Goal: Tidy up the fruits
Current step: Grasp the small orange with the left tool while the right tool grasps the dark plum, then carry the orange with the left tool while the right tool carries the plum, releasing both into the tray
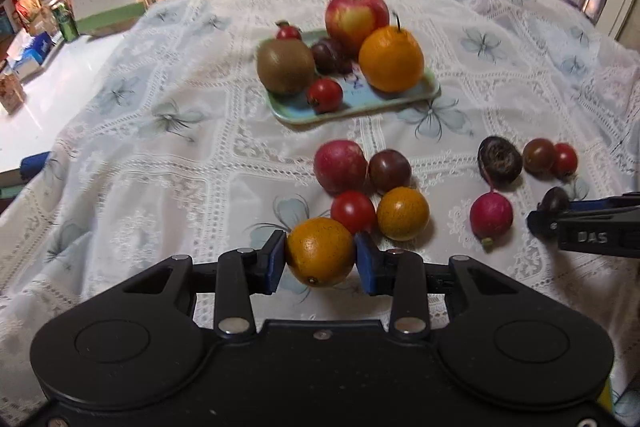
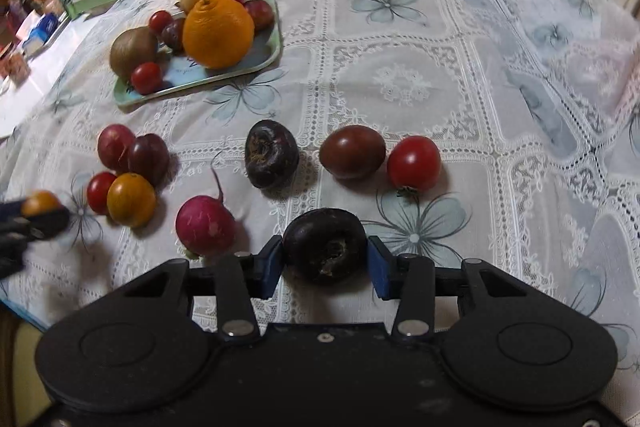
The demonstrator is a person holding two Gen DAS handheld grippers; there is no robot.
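Left gripper [image 1: 320,259]: closed on a small orange fruit [image 1: 319,251], both blue pads pressed against its sides. The fruit is seen at cloth level or just above it; which cannot be told.

Right gripper [image 2: 325,259]: a dark round fruit [image 2: 325,251] is bracketed between the pads, both apparently touching, so a grip is judged to be made.

Tray [image 1: 430,89]: placed on the lace cloth [image 1: 160,167], ahead of both grippers and well apart from them. An apple [image 1: 356,17], an orange [image 1: 391,59], a kiwi [image 1: 285,66] and small red and dark fruits are carried on it; a bare patch is left at its near middle.

Loose fruit: a cluster just beyond the left gripper; a radish [image 2: 205,227], another dark fruit [image 2: 272,153] and two tomatoes near the right gripper.

Governing relation: from the left gripper the tray is found straight ahead, slightly right; from the right gripper, far ahead and to the left. The left hand is judged nearer. Neither held fruit has a long axis to be aligned.
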